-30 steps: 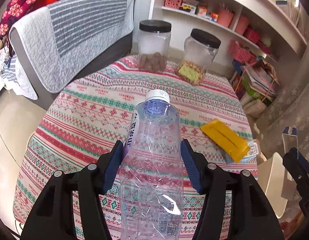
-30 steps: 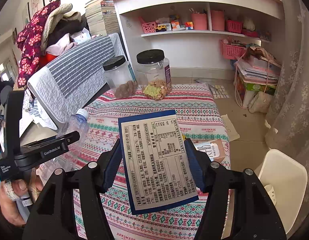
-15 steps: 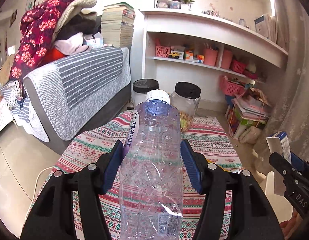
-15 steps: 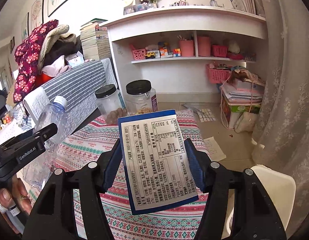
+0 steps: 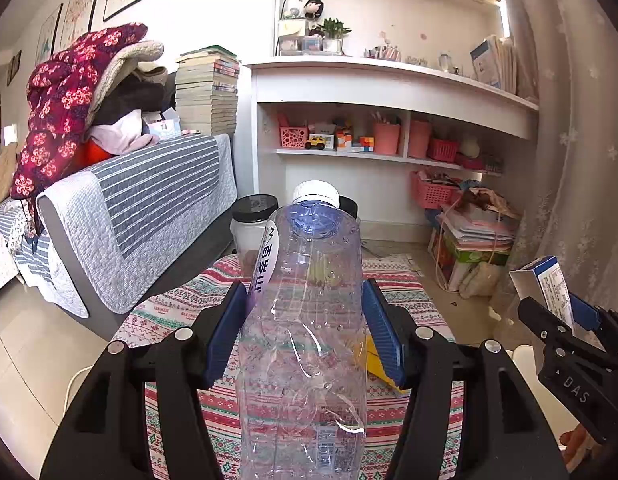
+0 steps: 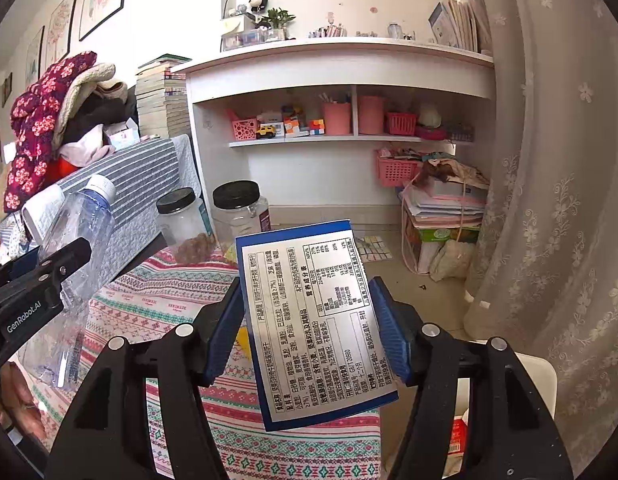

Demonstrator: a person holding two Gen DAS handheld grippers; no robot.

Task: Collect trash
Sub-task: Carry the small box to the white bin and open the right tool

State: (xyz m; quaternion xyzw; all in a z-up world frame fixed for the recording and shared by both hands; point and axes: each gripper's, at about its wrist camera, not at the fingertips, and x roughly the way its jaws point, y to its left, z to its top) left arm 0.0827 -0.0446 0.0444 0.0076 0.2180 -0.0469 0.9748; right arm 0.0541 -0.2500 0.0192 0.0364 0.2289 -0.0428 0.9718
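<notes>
My left gripper [image 5: 305, 328] is shut on an empty clear plastic bottle [image 5: 305, 344] with a white cap, held upright above the table. The bottle also shows in the right wrist view [image 6: 75, 240]. My right gripper [image 6: 309, 328] is shut on a flat blue-and-white food box [image 6: 313, 320], held above the table's right side. The box also shows at the right of the left wrist view [image 5: 549, 280]. A yellow wrapper [image 5: 373, 364] lies on the patterned tablecloth [image 5: 181, 304] behind the bottle. A white bin [image 6: 537, 372] stands on the floor to the right of the table.
Two black-lidded clear jars [image 6: 181, 220] [image 6: 241, 208] stand at the table's far edge. A grey striped sofa [image 5: 149, 208] is on the left. White shelves [image 6: 341, 136] and a stack of papers [image 6: 445, 208] are behind. A lace curtain [image 6: 557, 200] hangs at right.
Both grippers have risen and tilted up with their loads. The table now sits lower in both views and more of the shelves and wall shows.
</notes>
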